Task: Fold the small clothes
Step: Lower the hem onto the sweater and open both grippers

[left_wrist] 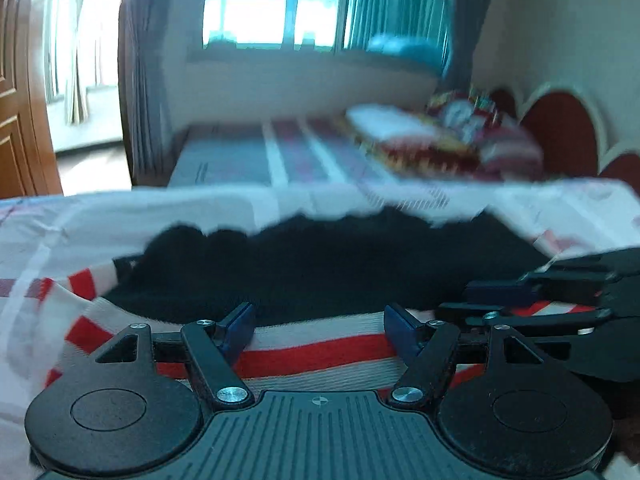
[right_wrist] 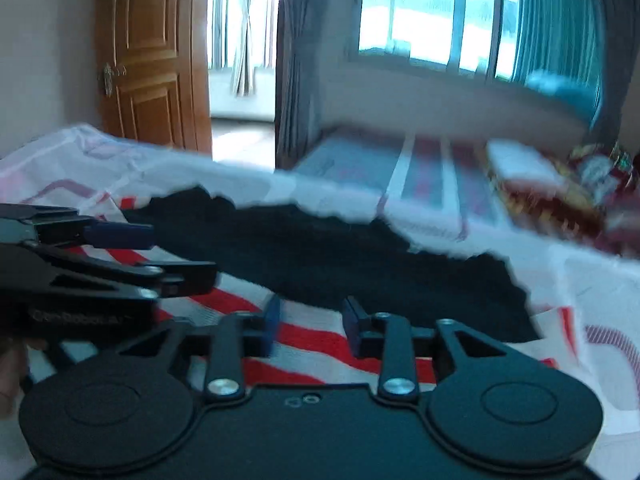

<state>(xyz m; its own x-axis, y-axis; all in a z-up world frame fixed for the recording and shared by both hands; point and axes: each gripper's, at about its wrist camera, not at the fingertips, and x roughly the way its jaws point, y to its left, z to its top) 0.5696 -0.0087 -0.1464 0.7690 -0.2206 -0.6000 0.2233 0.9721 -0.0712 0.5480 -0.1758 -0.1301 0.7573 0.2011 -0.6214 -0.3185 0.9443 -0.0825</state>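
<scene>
A small garment lies on the bed, with a black part (left_wrist: 320, 264) and a red-and-white striped part (left_wrist: 316, 354). It also shows in the right wrist view, black (right_wrist: 340, 268) over stripes (right_wrist: 312, 340). My left gripper (left_wrist: 319, 330) is open, low over the striped part, with nothing between its fingers. My right gripper (right_wrist: 311, 324) is open over the stripes too. Each gripper shows in the other's view: the right one (left_wrist: 532, 296) at the right edge, the left one (right_wrist: 120, 248) at the left edge. Both views are blurred.
The bed sheet (left_wrist: 80, 220) is white with pink lines. A second bed (left_wrist: 248, 160) stands beyond with folded red patterned bedding (left_wrist: 440, 140). A window with teal curtains (left_wrist: 280, 4) is behind, and a wooden door (right_wrist: 152, 56) stands open at the left.
</scene>
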